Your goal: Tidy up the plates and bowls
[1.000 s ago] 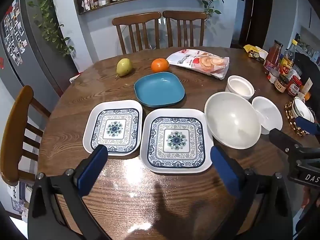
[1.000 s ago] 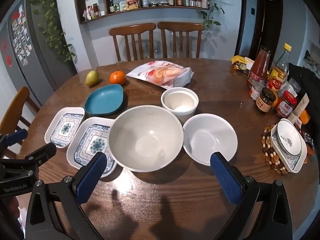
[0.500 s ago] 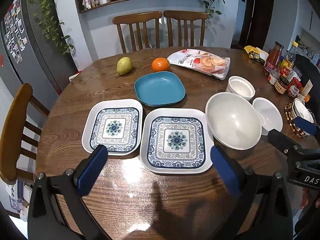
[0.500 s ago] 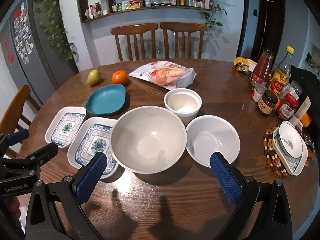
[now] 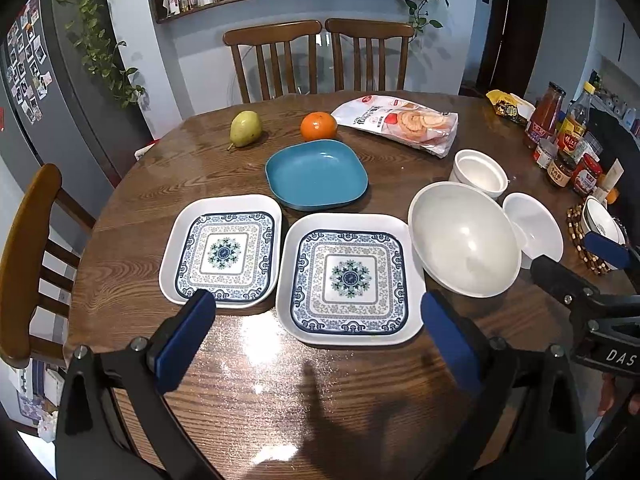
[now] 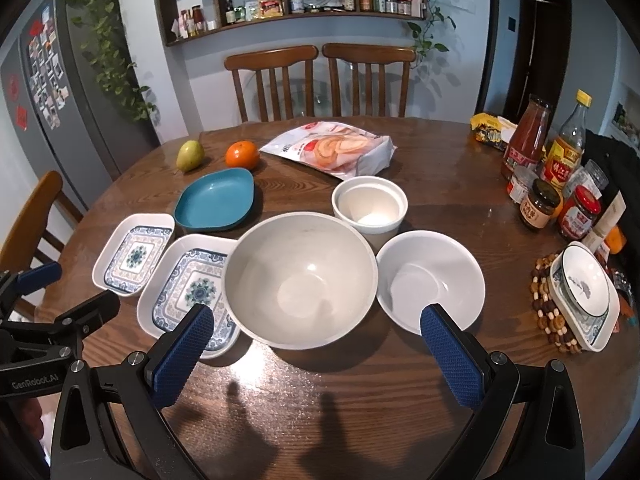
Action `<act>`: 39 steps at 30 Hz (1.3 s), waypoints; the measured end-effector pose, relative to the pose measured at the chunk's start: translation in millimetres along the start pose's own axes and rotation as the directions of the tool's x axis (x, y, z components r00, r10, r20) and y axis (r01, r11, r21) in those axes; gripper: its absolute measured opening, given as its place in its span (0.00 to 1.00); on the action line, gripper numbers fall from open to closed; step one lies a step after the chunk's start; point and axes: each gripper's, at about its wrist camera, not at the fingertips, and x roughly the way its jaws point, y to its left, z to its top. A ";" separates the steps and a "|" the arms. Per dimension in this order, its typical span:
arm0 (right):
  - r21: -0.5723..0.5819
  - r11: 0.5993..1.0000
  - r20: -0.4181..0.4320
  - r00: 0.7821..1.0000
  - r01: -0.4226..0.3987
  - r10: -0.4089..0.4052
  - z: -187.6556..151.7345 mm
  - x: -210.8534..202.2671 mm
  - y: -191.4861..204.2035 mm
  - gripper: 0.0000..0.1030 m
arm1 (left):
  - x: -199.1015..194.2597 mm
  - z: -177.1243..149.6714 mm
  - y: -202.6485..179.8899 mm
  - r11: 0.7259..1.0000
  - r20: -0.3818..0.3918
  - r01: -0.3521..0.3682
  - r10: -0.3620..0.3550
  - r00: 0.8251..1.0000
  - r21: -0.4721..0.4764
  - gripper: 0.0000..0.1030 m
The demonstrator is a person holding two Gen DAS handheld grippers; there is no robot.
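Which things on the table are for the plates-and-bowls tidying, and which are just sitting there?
For the job: two patterned plates, blue plate, big bowl, white bowl, small white pot, both open grippers.

Just lying about: pear, orange, snack bag, jars and bottles, patterned bowl on the beaded mat.

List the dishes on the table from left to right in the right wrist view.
Small patterned plate → blue plate → large patterned plate → big bowl → white cup → white bowl → patterned bowl on the bead mat.
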 end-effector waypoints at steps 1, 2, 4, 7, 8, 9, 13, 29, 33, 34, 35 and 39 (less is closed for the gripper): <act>-0.001 1.000 0.000 1.000 -0.001 0.001 0.3 0.7 0.4 1.00 | -0.1 0.0 0.2 1.000 0.000 0.000 0.000 1.000 0.000 0.99; 0.000 1.000 -0.001 1.000 0.001 -0.001 0.2 0.6 0.5 1.00 | 0.2 0.0 0.0 1.000 0.000 0.000 0.000 1.000 0.000 0.99; 0.000 1.000 -0.001 1.000 0.000 0.000 0.2 0.6 0.2 1.00 | 0.3 0.0 -0.2 1.000 0.000 -0.001 0.001 1.000 0.000 0.99; -0.001 1.000 -0.001 1.000 -0.001 0.001 0.3 0.8 0.9 1.00 | 0.3 -0.8 -0.7 1.000 0.000 -0.001 0.001 1.000 0.001 0.99; 0.000 1.000 -0.001 1.000 -0.001 0.001 0.3 0.5 0.0 1.00 | 0.0 -0.7 -0.7 1.000 0.002 -0.001 0.001 1.000 0.001 0.99; -0.001 1.000 -0.001 1.000 -0.001 0.001 0.3 1.0 1.0 1.00 | -0.4 -0.6 -0.8 1.000 0.004 -0.002 0.002 1.000 0.002 0.99; -0.006 1.000 -0.001 1.000 -0.003 0.003 -0.3 2.5 4.2 1.00 | 0.7 -1.9 -1.2 1.000 0.005 -0.001 0.001 1.000 0.004 0.99; -0.005 1.000 -0.005 1.000 -0.005 0.005 -1.8 4.6 3.6 1.00 | 1.3 -2.9 -1.2 1.000 0.001 0.001 -0.001 1.000 0.005 0.99; -0.004 1.000 -0.002 1.000 -0.005 0.005 -2.0 4.4 3.4 1.00 | 3.0 -2.9 -1.4 1.000 -0.004 0.002 -0.002 1.000 0.003 0.99; -0.004 1.000 -0.003 1.000 -0.005 0.005 -1.9 4.5 3.2 1.00 | 3.6 -3.2 -1.7 1.000 -0.006 0.004 -0.004 1.000 0.003 0.99; -0.003 1.000 -0.005 1.000 -0.005 0.005 -1.2 4.2 2.8 1.00 | 3.6 -2.9 -1.3 1.000 -0.007 0.006 -0.006 1.000 0.002 0.99; -0.003 1.000 -0.005 1.000 -0.005 0.005 -1.5 4.2 2.9 1.00 | 3.7 -2.9 -1.8 1.000 -0.008 0.009 -0.009 1.000 0.003 0.99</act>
